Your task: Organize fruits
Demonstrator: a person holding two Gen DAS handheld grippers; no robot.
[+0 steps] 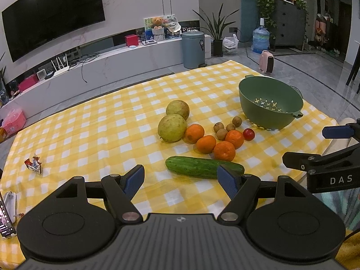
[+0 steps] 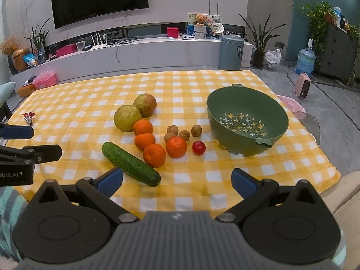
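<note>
Fruit lies in a cluster on the yellow checked cloth (image 1: 90,135): two green pears (image 1: 172,127) (image 2: 127,117), several oranges (image 1: 205,143) (image 2: 154,155), several small brown longans (image 1: 221,133) (image 2: 184,134), a red cherry tomato (image 1: 248,134) (image 2: 198,147) and a cucumber (image 1: 203,167) (image 2: 130,164). An empty green colander (image 1: 270,103) (image 2: 246,121) stands to the right of them. My left gripper (image 1: 181,180) is open and empty, just short of the cucumber. My right gripper (image 2: 177,178) is open and empty, in front of the cucumber's near end and the oranges.
A crumpled red and silver wrapper (image 1: 33,163) (image 2: 29,115) lies at the cloth's left. A phone and a white object (image 1: 7,213) lie at the near left edge. Beyond the table stand a TV bench, a grey bin (image 1: 193,49) and a pink heater (image 1: 266,64).
</note>
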